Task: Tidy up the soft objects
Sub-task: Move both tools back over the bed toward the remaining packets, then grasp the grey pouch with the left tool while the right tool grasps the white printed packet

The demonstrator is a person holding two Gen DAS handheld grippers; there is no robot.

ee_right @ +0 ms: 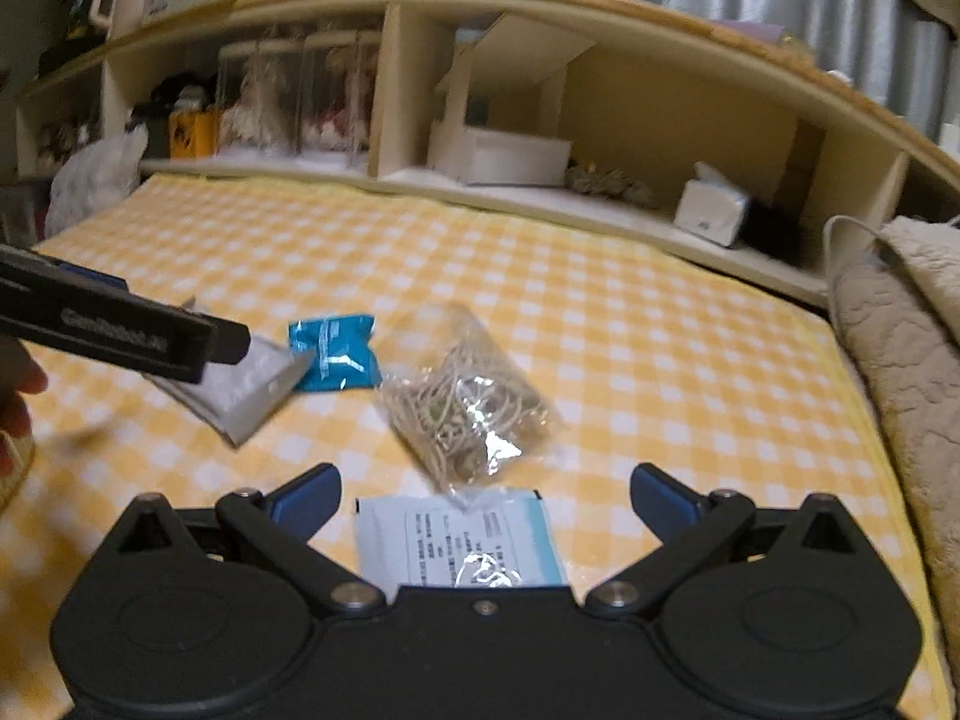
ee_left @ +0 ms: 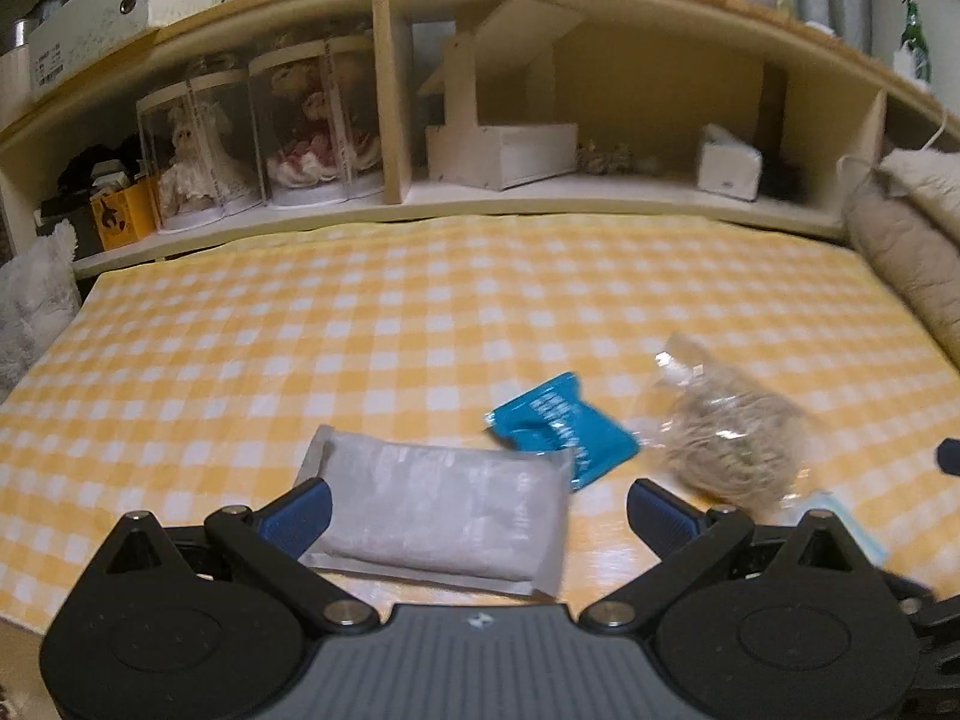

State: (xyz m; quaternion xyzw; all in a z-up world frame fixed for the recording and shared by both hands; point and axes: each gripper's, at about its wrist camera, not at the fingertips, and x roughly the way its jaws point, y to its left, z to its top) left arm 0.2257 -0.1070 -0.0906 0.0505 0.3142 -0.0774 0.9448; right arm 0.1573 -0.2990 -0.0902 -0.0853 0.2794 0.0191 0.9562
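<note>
A grey soft pouch (ee_left: 438, 516) lies on the yellow checked cloth (ee_left: 420, 312) between the fingers of my open left gripper (ee_left: 477, 510); its left finger (ee_left: 300, 513) touches the pouch's edge. A blue packet (ee_left: 564, 429) lies just beyond it, and a clear bag of tan fibres (ee_left: 729, 435) to the right. In the right wrist view my open right gripper (ee_right: 483, 495) hovers over a white labelled packet (ee_right: 462, 540), with the fibre bag (ee_right: 468, 408) just ahead, the blue packet (ee_right: 333, 351) and the grey pouch (ee_right: 252, 390) to the left under the left gripper (ee_right: 126, 330).
A wooden headboard shelf (ee_left: 480, 192) runs along the back with doll cases (ee_left: 264, 132), a white box (ee_left: 504, 150) and a tissue box (ee_left: 729, 168). A beige blanket (ee_left: 912, 240) is piled at the right, a white fluffy cushion (ee_left: 36, 300) at the left.
</note>
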